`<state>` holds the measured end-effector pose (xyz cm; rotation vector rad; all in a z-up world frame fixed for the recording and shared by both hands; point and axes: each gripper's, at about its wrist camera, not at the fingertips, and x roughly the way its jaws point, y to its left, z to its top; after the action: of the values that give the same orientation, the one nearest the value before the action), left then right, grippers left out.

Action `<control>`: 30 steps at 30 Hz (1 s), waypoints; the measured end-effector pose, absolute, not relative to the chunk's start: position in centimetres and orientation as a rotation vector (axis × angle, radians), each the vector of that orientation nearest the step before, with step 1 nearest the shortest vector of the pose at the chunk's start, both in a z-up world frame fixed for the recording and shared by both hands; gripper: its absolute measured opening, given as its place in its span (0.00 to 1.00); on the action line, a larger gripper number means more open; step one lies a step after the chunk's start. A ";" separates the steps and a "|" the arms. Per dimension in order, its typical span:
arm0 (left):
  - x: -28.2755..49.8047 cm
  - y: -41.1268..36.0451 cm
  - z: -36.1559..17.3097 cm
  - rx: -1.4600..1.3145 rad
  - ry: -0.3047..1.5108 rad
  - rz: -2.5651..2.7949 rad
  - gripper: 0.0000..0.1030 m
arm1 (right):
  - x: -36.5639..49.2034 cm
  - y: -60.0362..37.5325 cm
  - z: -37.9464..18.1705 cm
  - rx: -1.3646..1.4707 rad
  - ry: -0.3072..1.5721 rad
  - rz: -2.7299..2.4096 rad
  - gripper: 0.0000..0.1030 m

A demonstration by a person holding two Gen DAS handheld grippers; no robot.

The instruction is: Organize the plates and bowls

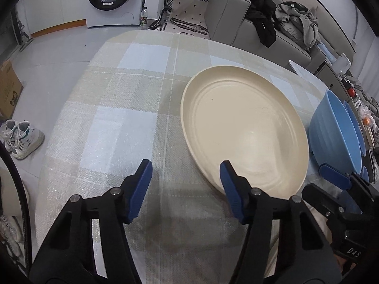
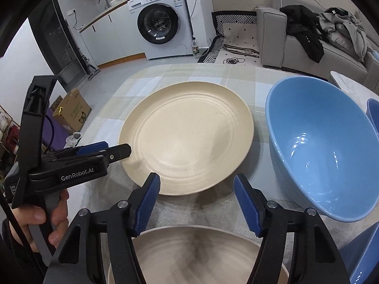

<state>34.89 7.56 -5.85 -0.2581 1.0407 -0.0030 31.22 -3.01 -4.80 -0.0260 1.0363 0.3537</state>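
Observation:
A cream plate (image 1: pixel 246 127) lies on the checked tablecloth; it also shows in the right wrist view (image 2: pixel 187 137). A large blue bowl (image 2: pixel 327 151) stands to its right, seen at the right edge of the left wrist view (image 1: pixel 336 132). A second cream plate (image 2: pixel 199 258) lies under the right gripper at the near edge. My left gripper (image 1: pixel 186 187) is open and empty, its right finger over the plate's near rim. My right gripper (image 2: pixel 196 201) is open and empty above the gap between the two plates. The left gripper (image 2: pixel 104 151) appears shut edge-on there.
More blue dishes (image 2: pixel 373 116) sit at the far right, and another blue piece (image 2: pixel 364 255) at the lower right. The table edge (image 1: pixel 71 108) drops to the floor at the left, with shoes (image 1: pixel 21 139) and a cardboard box (image 2: pixel 71 111) below. A sofa (image 2: pixel 308 54) stands behind.

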 end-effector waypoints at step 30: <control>36.7 5.8 -7.0 -0.184 1.024 -0.037 0.18 | 32.6 -2.6 -7.2 -0.104 1.053 0.268 0.38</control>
<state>36.71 5.78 -6.96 -0.1839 1.0243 -0.0369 32.65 -2.58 -7.24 -0.1039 1.0534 0.2682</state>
